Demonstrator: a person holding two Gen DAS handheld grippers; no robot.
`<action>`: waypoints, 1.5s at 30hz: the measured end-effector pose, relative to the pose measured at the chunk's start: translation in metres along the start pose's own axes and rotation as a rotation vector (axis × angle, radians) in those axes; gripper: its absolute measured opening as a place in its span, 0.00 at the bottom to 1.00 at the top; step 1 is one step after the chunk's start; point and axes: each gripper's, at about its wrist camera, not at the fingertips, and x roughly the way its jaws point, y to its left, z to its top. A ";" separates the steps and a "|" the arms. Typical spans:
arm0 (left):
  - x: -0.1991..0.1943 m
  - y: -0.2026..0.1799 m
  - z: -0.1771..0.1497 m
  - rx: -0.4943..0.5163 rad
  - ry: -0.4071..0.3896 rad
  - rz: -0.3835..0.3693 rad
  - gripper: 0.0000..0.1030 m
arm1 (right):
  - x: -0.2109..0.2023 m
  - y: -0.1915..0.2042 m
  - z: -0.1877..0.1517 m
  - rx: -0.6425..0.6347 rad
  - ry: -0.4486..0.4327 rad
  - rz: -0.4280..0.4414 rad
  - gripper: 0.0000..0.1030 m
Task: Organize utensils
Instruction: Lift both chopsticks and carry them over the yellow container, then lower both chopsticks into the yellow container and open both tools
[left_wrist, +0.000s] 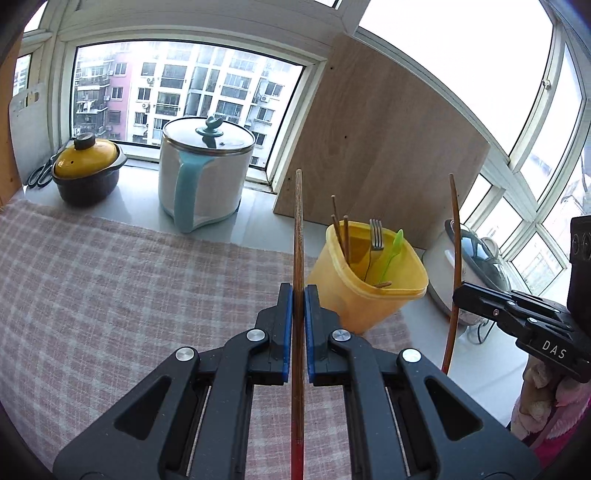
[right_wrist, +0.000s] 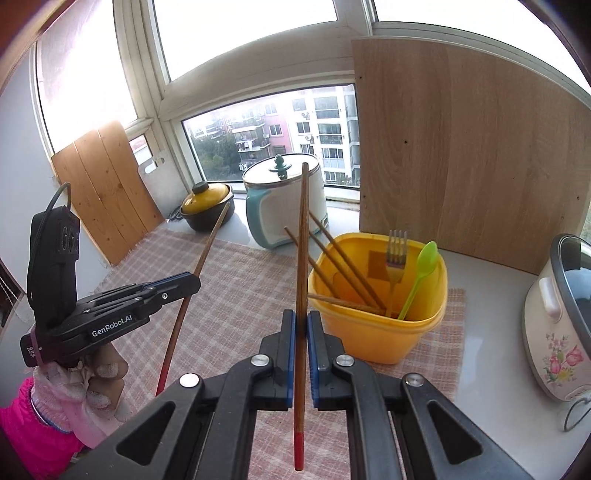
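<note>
My left gripper (left_wrist: 298, 290) is shut on a brown chopstick (left_wrist: 298, 229) with a red end, held upright above the checked cloth, left of the yellow tub (left_wrist: 369, 291). My right gripper (right_wrist: 303, 315) is shut on a second brown chopstick (right_wrist: 302, 236), also upright, just left of the yellow tub (right_wrist: 376, 332). The tub holds several chopsticks, a metal fork (right_wrist: 395, 251) and a green plastic spoon (right_wrist: 419, 277). Each gripper shows in the other's view: the right one (left_wrist: 460, 290) at the right, the left one (right_wrist: 194, 282) at the left.
A checked cloth (left_wrist: 129, 280) covers the counter. A white pot with a teal handle (left_wrist: 203, 177) and a yellow-lidded dark pot (left_wrist: 86, 170) stand by the window. A wooden board (right_wrist: 461, 147) leans behind the tub. A rice cooker (right_wrist: 561, 321) stands at the right.
</note>
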 end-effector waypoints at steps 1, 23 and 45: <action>0.003 -0.005 0.003 0.000 -0.001 -0.010 0.04 | -0.002 -0.003 0.003 0.001 -0.006 -0.004 0.03; 0.066 -0.065 0.089 -0.023 -0.136 -0.066 0.04 | 0.000 -0.076 0.072 0.023 -0.116 -0.055 0.03; 0.113 -0.074 0.100 -0.001 -0.137 -0.046 0.04 | 0.059 -0.101 0.090 0.031 -0.100 -0.084 0.03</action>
